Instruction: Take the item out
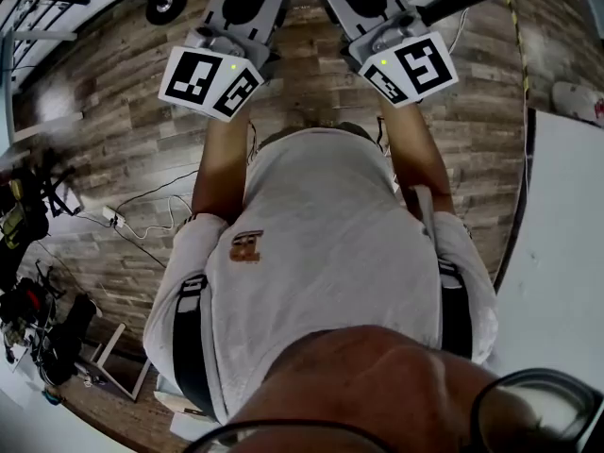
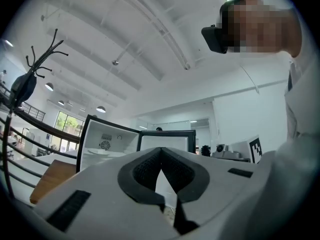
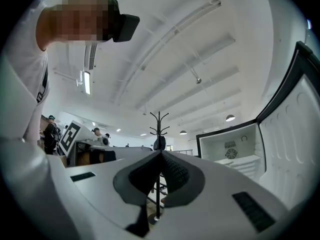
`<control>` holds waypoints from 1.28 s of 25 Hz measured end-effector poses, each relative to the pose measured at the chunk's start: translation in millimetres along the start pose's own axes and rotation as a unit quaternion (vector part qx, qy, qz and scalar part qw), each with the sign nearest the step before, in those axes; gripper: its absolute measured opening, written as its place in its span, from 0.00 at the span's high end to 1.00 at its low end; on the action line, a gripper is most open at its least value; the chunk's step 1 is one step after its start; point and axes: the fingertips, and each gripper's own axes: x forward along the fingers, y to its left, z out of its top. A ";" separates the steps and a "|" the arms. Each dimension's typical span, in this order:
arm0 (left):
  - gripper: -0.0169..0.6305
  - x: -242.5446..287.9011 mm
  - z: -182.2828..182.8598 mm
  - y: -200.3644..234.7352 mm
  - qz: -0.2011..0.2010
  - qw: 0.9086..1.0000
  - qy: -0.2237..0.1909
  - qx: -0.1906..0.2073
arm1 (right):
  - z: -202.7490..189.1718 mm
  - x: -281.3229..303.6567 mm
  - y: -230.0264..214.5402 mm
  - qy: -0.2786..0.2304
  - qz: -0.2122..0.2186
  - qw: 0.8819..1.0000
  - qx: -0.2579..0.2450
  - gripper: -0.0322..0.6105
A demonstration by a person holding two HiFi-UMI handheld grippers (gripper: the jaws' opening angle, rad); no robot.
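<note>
Left hand-held gripper and right hand-held gripper, both closed tight and empty, point slightly upward toward an open fridge well ahead, where the item presumably sits, too small to make out; the right one seems nearer its door.

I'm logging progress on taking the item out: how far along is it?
Done: the fridge already stands open. In hand: nothing; the left gripper and right gripper are both shut and empty, held short of the fridge. Left: the whole job, that is reaching in, gripping the item and bringing it out. Which item is meant cannot be made out.
</note>
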 end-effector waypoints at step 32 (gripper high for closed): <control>0.95 74.1 -17.8 -1.0 0.066 0.997 -0.004 0.036 | -1.0 -23.5 -86.8 -0.002 0.045 0.999 -0.005 0.90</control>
